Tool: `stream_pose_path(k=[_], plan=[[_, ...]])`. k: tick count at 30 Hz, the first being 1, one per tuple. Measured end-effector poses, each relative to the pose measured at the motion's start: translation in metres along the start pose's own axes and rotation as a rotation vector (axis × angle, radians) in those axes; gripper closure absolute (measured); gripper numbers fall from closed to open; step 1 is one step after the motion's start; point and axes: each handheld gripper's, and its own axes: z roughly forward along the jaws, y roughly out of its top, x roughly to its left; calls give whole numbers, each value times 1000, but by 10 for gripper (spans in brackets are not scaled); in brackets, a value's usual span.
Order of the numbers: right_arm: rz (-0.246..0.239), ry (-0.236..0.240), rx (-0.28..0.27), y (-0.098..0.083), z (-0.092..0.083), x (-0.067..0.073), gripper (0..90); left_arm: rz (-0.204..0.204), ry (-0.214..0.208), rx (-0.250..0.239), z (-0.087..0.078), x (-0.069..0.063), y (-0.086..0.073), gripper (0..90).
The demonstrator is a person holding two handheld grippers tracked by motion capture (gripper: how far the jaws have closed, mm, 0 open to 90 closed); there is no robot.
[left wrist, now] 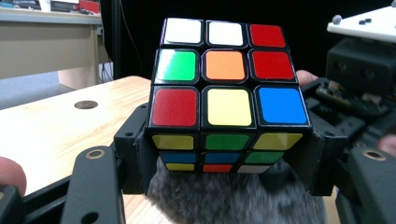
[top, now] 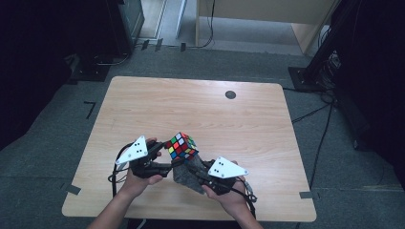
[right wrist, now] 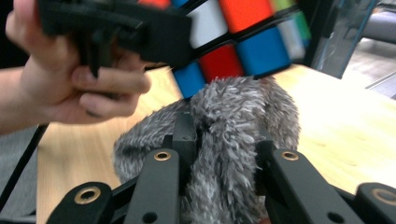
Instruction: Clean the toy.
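The cube point(top: 181, 145) is held clear of the tabletop point(top: 200, 105), near the middle of its near edge, clamped at its 2 lower side faces between the jaws of the left gripper point(top: 165, 157). In the left gripper view the cube point(left wrist: 227, 93) is seen tipped back, 3 rows of tiles turned toward the camera. Directly below it, a grey furry cloth point(top: 184, 175) is bunched and pinched in the closed jaws of the right gripper point(top: 193, 171). In the right gripper view the cloth point(right wrist: 224, 140) is seen rising between the jaws, its top pressed against or just under the cube's point(right wrist: 233, 42) bottom tiles; actual contact cannot be told for certain. So the cube lies above and ahead of the cloth-holding gripper, and any wiping stroke would probably be made upward against that underside.
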Motion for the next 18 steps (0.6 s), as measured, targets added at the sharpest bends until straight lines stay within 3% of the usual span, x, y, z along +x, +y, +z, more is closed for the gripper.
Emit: stream_pose_path(k=[5, 7, 11, 14, 17, 18], plan=[[56, -46, -85, 4, -14, -13, 734, -16, -6, -9, -1, 2, 0, 341], [42, -25, -75, 2, -11, -10, 731, -25, -8, -12, -1, 3, 0, 341], [-7, 45, -3, -3, 5, 5, 727, -22, -3, -7, -1, 3, 0, 341], [-50, 42, 21, -3, 7, 9, 726, -20, -3, -10, -2, 3, 0, 341], [-11, 2, -21, 1, -2, -2, 727, -15, 1, -9, -2, 2, 0, 341], [25, -16, -49, 1, -7, -9, 727, -15, 0, -7, -2, 2, 0, 341]])
